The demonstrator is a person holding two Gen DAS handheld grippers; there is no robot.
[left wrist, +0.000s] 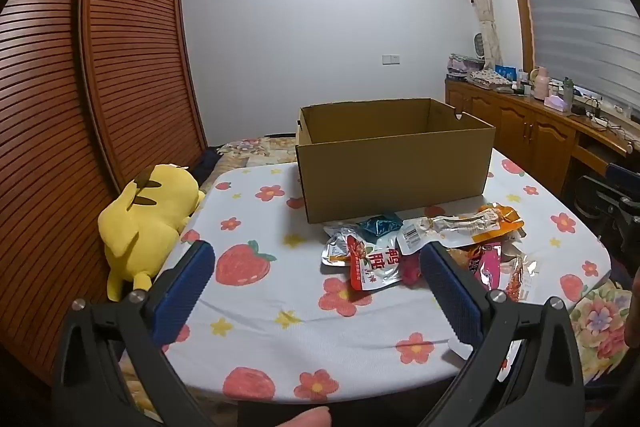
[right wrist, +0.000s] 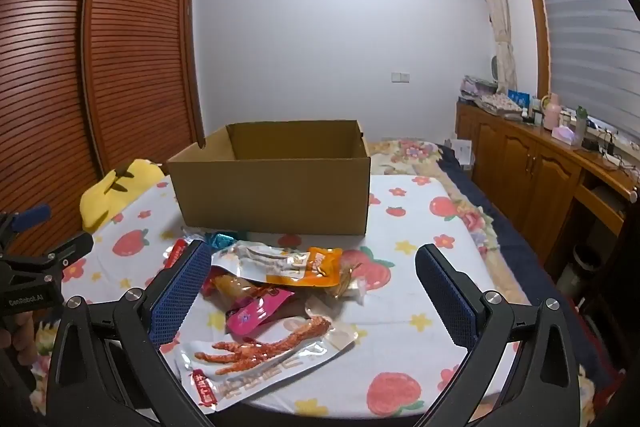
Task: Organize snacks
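A: Where do the snacks sit?
B: In a loose heap of snack packets (right wrist: 276, 291) on the bench (left wrist: 256, 311), just in front of the open cardboard box (left wrist: 394, 171). The box stands toward the far edge of the bench, and what shows of its inside looks bare.
A: Which packets can you make out?
B: A clear packet with a red chicken foot (right wrist: 264, 351) lies nearest the front edge. Behind it are a pink packet (right wrist: 256, 311) and an orange-ended packet (right wrist: 296, 263), overlapping. Seen from the left wrist, a white-and-red packet (left wrist: 368, 263) lies at the heap's left side, with a small teal packet (left wrist: 380, 227) close to the box wall.
A: And the fingers?
B: The left gripper (left wrist: 316, 263) has its fingers (left wrist: 180, 291) spread wide, holding nothing; they hang above the bench, and the right finger overlaps the left part of the heap in that view. The right gripper (right wrist: 312, 267) is also wide open and holds nothing, hanging over the heap.
A: Anything else around?
B: A yellow plush toy (left wrist: 152, 223) lies off the bench's left edge, beside the slatted wardrobe (left wrist: 120, 67). A thumb (left wrist: 304, 417) shows at the bottom of the left view
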